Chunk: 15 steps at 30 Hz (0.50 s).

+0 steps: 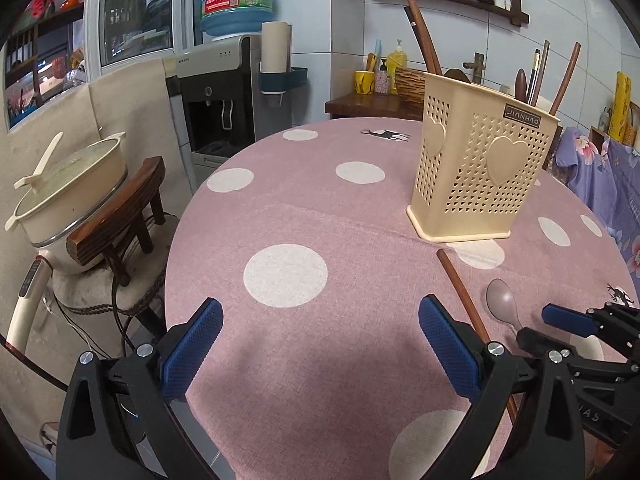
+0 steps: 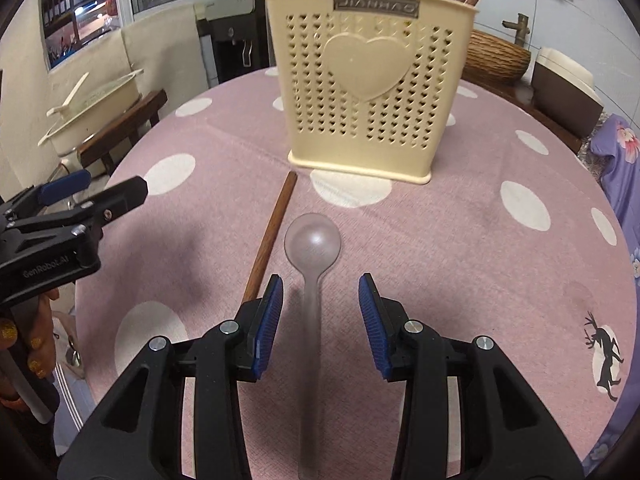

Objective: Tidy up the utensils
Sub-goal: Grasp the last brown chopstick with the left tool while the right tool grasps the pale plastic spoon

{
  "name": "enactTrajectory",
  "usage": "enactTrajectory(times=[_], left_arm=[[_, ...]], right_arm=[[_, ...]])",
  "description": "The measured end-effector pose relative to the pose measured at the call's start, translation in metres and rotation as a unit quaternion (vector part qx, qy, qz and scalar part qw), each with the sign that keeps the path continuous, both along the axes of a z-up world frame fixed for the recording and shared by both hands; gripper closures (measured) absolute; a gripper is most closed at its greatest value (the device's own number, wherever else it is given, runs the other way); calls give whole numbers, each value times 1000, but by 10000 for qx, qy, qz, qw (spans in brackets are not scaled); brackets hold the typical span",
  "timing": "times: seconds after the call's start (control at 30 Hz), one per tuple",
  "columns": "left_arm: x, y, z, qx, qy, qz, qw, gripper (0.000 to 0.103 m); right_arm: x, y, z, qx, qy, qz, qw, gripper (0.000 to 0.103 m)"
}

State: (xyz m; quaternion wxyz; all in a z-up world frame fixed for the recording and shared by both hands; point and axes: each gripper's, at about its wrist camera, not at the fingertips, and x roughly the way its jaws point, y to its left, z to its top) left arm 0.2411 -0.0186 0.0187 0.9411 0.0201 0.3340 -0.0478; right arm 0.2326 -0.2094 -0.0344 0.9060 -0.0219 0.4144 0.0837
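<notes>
A cream perforated utensil holder [image 2: 372,84] stands on the pink dotted tablecloth, with several wooden utensils [image 1: 424,36] upright in it; it also shows in the left wrist view [image 1: 480,172]. A translucent grey spoon [image 2: 313,264] lies in front of it, handle toward me. A brown chopstick [image 2: 272,236] lies just left of the spoon. My right gripper [image 2: 320,308] is open, its fingers on either side of the spoon handle without touching it. My left gripper [image 1: 320,340] is open and empty over bare cloth, left of the chopstick [image 1: 460,288] and spoon [image 1: 502,304].
The round table [image 1: 280,208] ends close on the left. Beside it a cream pot [image 1: 72,184] sits by a wooden stool [image 1: 124,216]. A water dispenser [image 1: 224,96] stands behind. A woven basket [image 2: 496,56] and a floral cloth [image 2: 624,160] are at the right.
</notes>
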Motion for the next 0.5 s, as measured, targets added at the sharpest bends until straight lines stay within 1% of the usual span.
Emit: enactTrajectory(times=[0.17, 0.5], left_arm=[[-1, 5, 2, -78, -30, 53, 10000, 6], [-1, 10, 1, -135, -2, 148, 9998, 6]], right_arm=[[10, 5, -7, -44, 170, 41, 9998, 63], [39, 17, -5, -96, 195, 117, 9997, 63]])
